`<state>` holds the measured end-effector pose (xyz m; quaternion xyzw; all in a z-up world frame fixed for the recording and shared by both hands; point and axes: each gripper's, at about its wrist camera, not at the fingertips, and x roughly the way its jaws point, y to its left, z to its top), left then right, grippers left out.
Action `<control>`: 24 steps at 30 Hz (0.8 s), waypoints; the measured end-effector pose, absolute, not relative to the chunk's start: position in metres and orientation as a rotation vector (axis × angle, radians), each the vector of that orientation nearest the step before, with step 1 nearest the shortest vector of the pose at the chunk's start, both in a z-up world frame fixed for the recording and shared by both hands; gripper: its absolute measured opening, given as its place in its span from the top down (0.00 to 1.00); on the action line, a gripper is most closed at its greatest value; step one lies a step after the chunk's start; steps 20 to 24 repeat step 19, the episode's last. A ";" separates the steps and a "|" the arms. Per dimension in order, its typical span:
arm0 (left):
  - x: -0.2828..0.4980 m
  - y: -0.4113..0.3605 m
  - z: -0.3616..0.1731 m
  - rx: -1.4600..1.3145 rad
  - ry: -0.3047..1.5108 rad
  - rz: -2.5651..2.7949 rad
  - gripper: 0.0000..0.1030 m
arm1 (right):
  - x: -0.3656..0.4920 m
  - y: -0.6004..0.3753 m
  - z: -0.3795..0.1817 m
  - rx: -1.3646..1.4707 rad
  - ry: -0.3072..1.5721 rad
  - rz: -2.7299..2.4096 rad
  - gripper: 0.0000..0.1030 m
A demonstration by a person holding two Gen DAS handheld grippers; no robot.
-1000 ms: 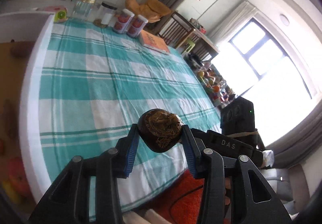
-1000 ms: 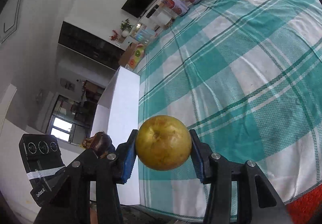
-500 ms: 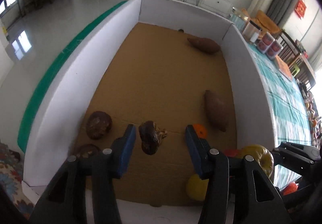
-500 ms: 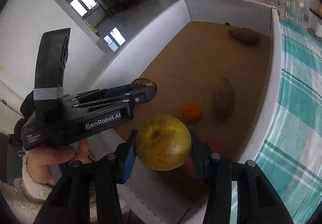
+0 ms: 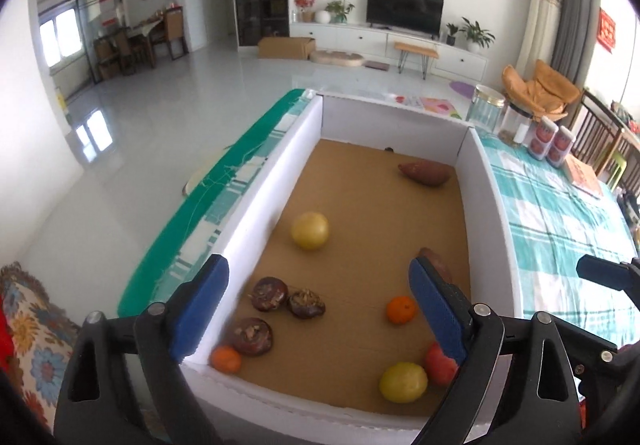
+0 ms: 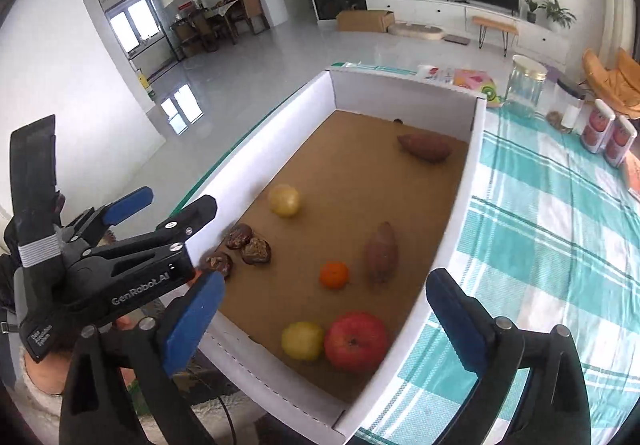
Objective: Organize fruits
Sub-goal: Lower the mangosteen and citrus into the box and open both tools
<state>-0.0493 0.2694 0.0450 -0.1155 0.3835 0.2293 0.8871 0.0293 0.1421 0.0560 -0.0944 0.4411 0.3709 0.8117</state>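
Note:
A white-walled cardboard box (image 5: pixel 486 189) (image 6: pixel 468 181) holds the fruit. Inside lie three dark brown wrinkled fruits (image 5: pixel 270 293) (image 6: pixel 248 245), a yellow-green apple (image 5: pixel 310 231) (image 6: pixel 284 199), a second yellow fruit (image 5: pixel 403 381) (image 6: pixel 302 340), a red apple (image 5: pixel 438 365) (image 6: pixel 356 341), two small oranges (image 5: pixel 401 309) (image 5: pixel 226 359) and two sweet potatoes (image 5: pixel 426 173) (image 6: pixel 382 257). My left gripper (image 5: pixel 318 309) is open and empty above the box's near end. My right gripper (image 6: pixel 320 323) is open and empty over the box's near right corner.
The box stands on a table with a teal checked cloth (image 5: pixel 560 221) (image 6: pixel 560 245). Glass jars (image 5: pixel 486 111), two red-labelled cans (image 5: pixel 552 141) and an orange book (image 5: pixel 582 177) stand at the table's far end. The left gripper's body (image 6: pixel 100 257) shows left of the box.
Both grippers have opened. The dark brown fruit now lies beside the other two, and the yellow-green apple lies on the box floor. Both views have pulled back above the box.

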 end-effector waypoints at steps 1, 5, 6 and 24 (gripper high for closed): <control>-0.051 0.272 0.042 -0.249 0.817 0.459 0.10 | 0.026 0.139 0.053 -0.217 0.949 0.769 0.00; -0.047 0.277 0.029 -0.241 0.878 0.535 0.10 | 0.019 0.138 0.039 -0.275 0.988 0.717 0.00; -0.048 0.275 0.029 -0.233 0.888 0.546 0.10 | 0.023 0.134 0.042 -0.281 0.997 0.712 0.00; -0.052 0.280 0.025 -0.170 0.922 0.661 0.09 | 0.016 0.145 0.033 -0.313 0.995 0.718 0.00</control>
